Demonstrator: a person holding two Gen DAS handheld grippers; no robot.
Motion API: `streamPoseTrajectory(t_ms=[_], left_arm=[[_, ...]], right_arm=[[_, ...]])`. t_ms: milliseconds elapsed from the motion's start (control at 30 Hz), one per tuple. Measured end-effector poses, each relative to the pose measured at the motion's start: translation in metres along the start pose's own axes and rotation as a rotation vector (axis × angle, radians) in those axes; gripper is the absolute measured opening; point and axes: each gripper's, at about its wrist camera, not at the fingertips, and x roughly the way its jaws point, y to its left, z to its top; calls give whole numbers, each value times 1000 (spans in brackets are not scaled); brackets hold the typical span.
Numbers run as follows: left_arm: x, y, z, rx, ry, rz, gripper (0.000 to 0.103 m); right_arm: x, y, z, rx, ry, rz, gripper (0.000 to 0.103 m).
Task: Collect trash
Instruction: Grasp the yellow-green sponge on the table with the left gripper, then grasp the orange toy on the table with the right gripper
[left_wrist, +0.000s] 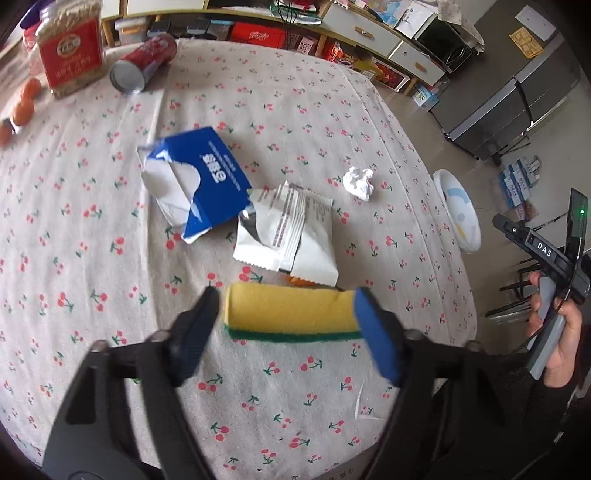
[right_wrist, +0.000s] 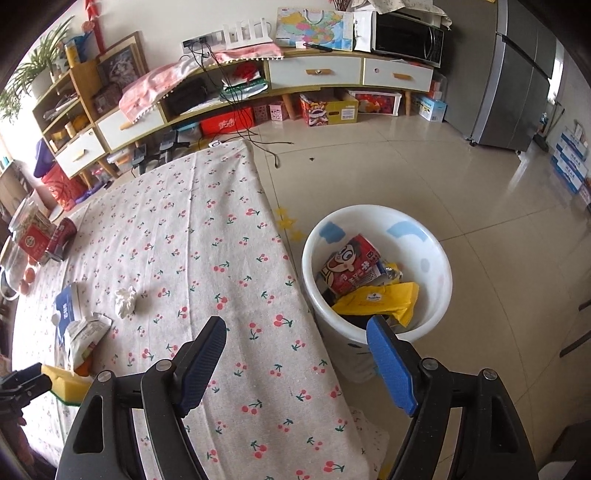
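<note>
My left gripper (left_wrist: 288, 317) clamps the yellow sponge (left_wrist: 291, 312); my right gripper (right_wrist: 295, 362), lettered "DAS", gapes empty. The white bin (right_wrist: 376, 280) holds red and yellow wrappers (right_wrist: 373, 291).

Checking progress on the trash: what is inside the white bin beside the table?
The white bin holds a red cartoon wrapper, a yellow bag and something dark beneath; its bottom is covered.

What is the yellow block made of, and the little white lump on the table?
The yellow block looks like soft foam sponge: matte, porous, with a fuzzy green scrubbing layer underneath. The white lump seems to be crumpled tissue or thin paper, judging by its sharp creases and matte white folds.
</note>
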Motion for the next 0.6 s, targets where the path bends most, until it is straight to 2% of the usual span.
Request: streamPoseTrajectory(t_ms=[33, 67, 100, 167, 300, 467, 600], left_arm=[[0, 1, -1, -1, -1, -4, 59], [-2, 0, -3, 4, -11, -3, 48], [-4, -1, -3, 19, -18, 3, 44], [-12, -7, -4, 51, -40, 4, 30], [-36, -13, -3, 86, -109, -5, 27], [-60, -2, -3, 59, -162, -38, 27], [-74, 14, -3, 17, -213, -26, 27]], right_arm=[[1, 2, 1, -6, 1, -2, 80], [1, 3, 1, -10, 2, -2, 80], [3, 5, 2, -16, 6, -2, 80], [6, 12, 2, -29, 14, -2, 80], [8, 28, 2, -63, 20, 3, 80], [12, 57, 0, -119, 26, 15, 80], [16, 86, -4, -176, 43, 38, 80]])
